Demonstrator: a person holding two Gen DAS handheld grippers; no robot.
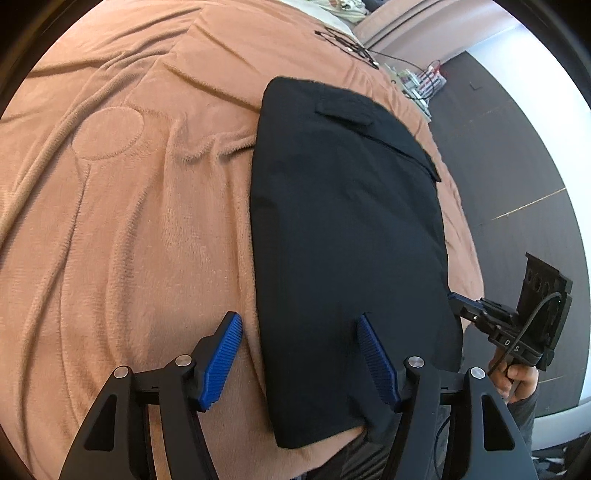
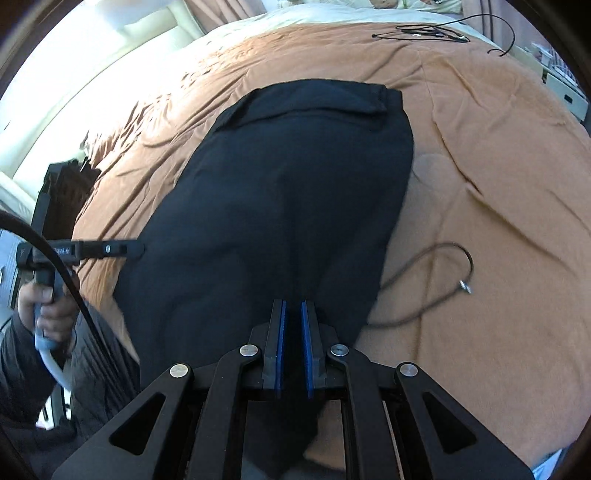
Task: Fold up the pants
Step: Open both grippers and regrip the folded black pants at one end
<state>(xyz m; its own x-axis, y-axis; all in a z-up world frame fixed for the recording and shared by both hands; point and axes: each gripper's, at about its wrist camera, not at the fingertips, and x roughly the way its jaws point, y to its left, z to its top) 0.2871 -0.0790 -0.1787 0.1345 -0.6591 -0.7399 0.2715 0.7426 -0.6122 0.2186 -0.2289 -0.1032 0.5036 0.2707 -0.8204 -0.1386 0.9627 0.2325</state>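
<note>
The black pants [image 1: 343, 221] lie folded lengthwise in a long strip on an orange-brown blanket [image 1: 129, 221], waistband and pocket flap at the far end. My left gripper [image 1: 299, 321] is open above the near end. The pants' left edge runs between its blue pads [image 1: 221, 362], which do not touch the cloth. In the right wrist view the pants [image 2: 277, 192] stretch away under my right gripper [image 2: 291, 306]. Its pads stand almost together, and I see no cloth raised between them. From the left wrist view, the right gripper [image 1: 452, 295] is at the strip's right edge.
A thin dark cable [image 2: 443, 254] loops on the blanket right of the pants. More cables [image 2: 424, 33] lie at the far end of the bed. Dark floor [image 1: 498, 147] runs along the bed's right side. A person's hand [image 2: 44, 306] holds the left gripper [image 2: 138, 251].
</note>
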